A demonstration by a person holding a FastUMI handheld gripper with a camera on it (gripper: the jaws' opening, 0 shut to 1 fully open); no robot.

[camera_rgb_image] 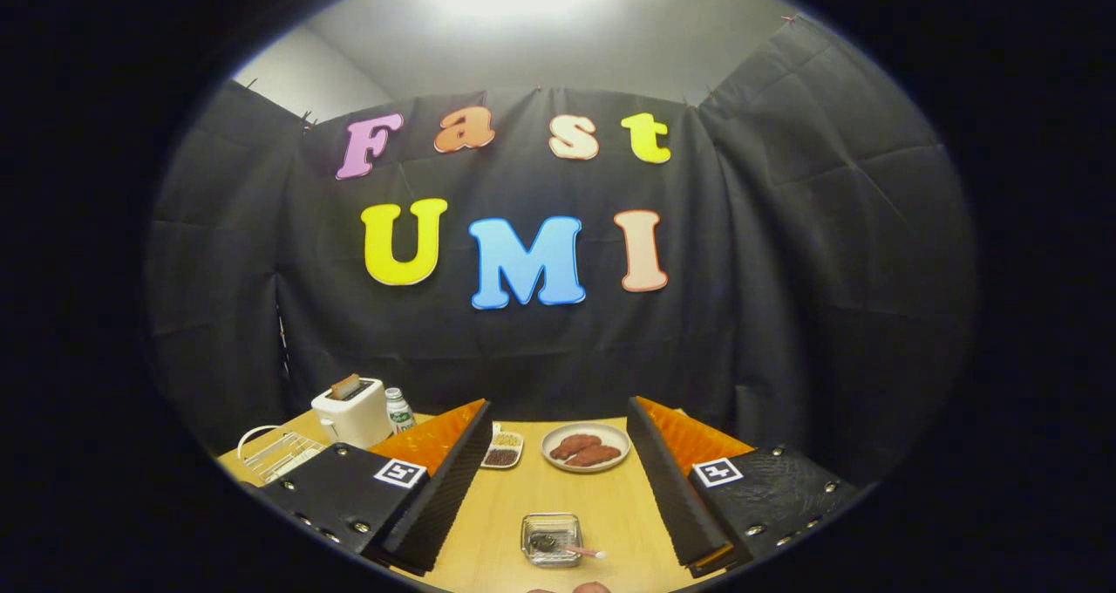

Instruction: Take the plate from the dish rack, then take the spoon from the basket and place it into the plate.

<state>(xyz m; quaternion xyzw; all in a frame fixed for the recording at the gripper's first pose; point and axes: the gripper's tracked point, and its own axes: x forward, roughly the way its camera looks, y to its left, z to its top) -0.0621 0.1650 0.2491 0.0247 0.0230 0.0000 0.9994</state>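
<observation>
My gripper [558,408] is open and holds nothing, raised above a wooden table [610,506]. Between the two fingers, on the near part of the table, stands a small wire basket [551,539]. A spoon [558,545] lies in it, its dark bowl inside and its pale handle sticking out to the right. A white wire dish rack [281,453] sits at the table's left corner, partly hidden behind my left finger [436,471]. I cannot tell whether a plate stands in it.
A round plate with brown pieces of food [585,447] and a small tray of beans [502,450] lie beyond the basket. A white toaster [353,410] with toast and a small bottle [399,408] stand at the back left. Black cloth walls close the booth.
</observation>
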